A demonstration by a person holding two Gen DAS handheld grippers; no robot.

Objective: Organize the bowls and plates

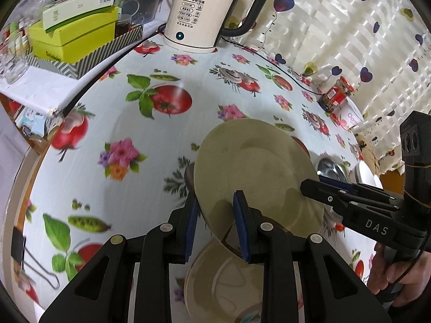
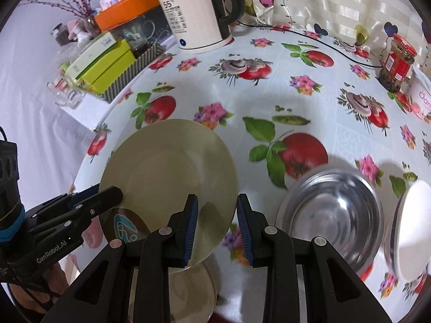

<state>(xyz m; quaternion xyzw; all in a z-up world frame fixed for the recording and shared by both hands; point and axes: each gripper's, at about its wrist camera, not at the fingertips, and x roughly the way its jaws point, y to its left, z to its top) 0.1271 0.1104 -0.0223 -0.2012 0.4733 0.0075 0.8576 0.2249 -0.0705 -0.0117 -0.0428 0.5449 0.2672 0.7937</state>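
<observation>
- The cream plate (image 1: 256,167) hangs tilted above the desk (image 1: 129,161), over a second plate (image 1: 223,282) lying at six o'clock.
- The left gripper (image 1: 218,226) is clamped on the plate's near rim.
- The right gripper (image 2: 216,226) is clamped on the rim at the plate's four o'clock.
- A steel bowl (image 2: 334,212) and a white bowl (image 2: 412,226) sit at three o'clock.
- Risk, as I judge it: two narrow rim grips on a glazed plate; uneven movement of the hands could twist it loose onto the plate beneath.
</observation>
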